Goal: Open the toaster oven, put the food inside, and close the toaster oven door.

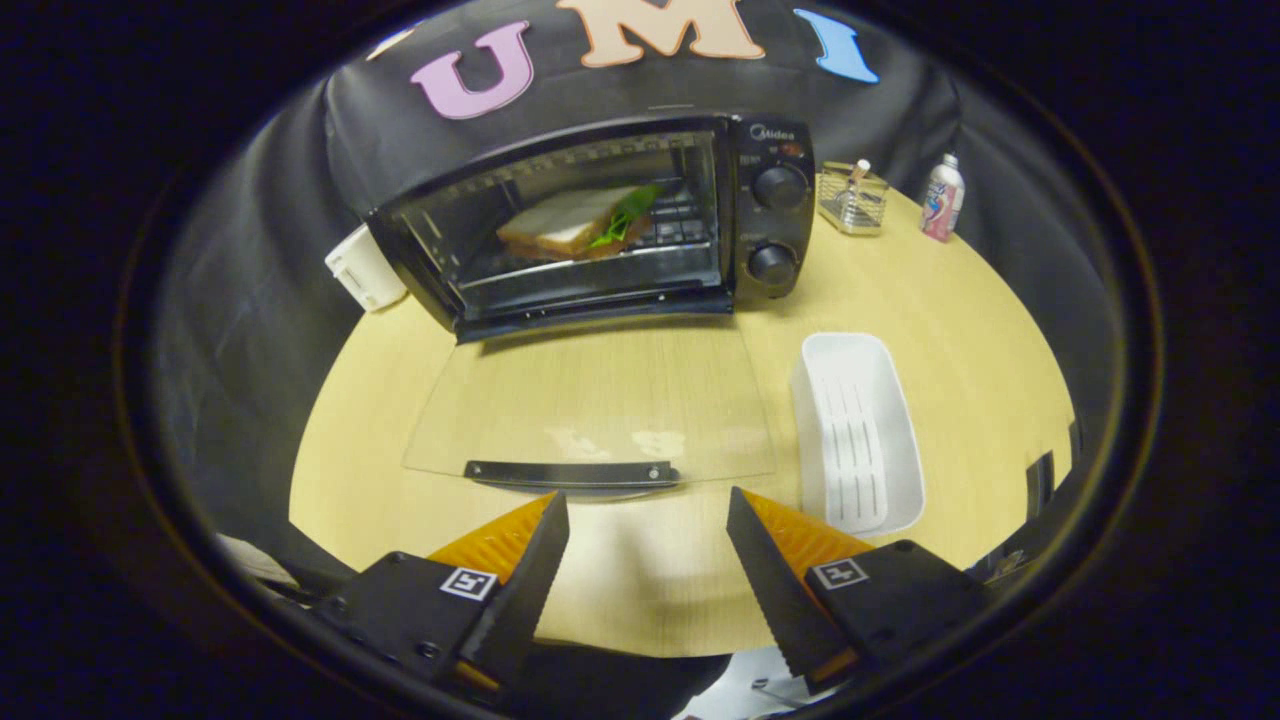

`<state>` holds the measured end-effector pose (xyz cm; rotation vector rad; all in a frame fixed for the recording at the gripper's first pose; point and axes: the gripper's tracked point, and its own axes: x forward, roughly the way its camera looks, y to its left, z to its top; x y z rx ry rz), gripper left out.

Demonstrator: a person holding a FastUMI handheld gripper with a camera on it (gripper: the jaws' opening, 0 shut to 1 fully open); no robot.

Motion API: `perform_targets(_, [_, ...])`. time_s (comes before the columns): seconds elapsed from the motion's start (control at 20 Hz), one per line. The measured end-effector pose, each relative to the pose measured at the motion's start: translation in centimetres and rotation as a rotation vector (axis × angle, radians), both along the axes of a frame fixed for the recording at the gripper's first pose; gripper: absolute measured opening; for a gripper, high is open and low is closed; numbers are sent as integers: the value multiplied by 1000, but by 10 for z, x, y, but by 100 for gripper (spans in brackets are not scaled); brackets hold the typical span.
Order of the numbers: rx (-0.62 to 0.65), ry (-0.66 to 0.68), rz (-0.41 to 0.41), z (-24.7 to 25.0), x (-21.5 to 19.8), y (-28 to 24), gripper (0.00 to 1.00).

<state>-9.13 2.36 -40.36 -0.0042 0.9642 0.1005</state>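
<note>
Toaster oven (600, 225) on the wooden desk (960, 330), glass door (590, 400) folded flat, handle (572, 473) just ahead of the claw (648, 520), fingers spread wide and holding nothing, sandwich (575, 225) on the rack inside, white tray (860, 430) right of the door.

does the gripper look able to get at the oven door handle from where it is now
Probably yes. The gripper is open and holds nothing, and the door handle lies just ahead of its fingers, at the near edge of the folded-down glass door. Nothing sits between them; the white tray is off to the side.
</note>
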Motion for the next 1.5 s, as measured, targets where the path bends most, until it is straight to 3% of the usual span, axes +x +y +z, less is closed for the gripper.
perform_targets(0.2, [-46, 40, 42, -19, 3, -5, 98])
perform_targets(0.5, [-32, 31, 26, -16, 10, -2, 98])
perform_targets(1.1, [75, -183, -59, 82, 52, 14, 98])
perform_targets(1.5, [153, -274, -79, 108, 82, 30, 98])
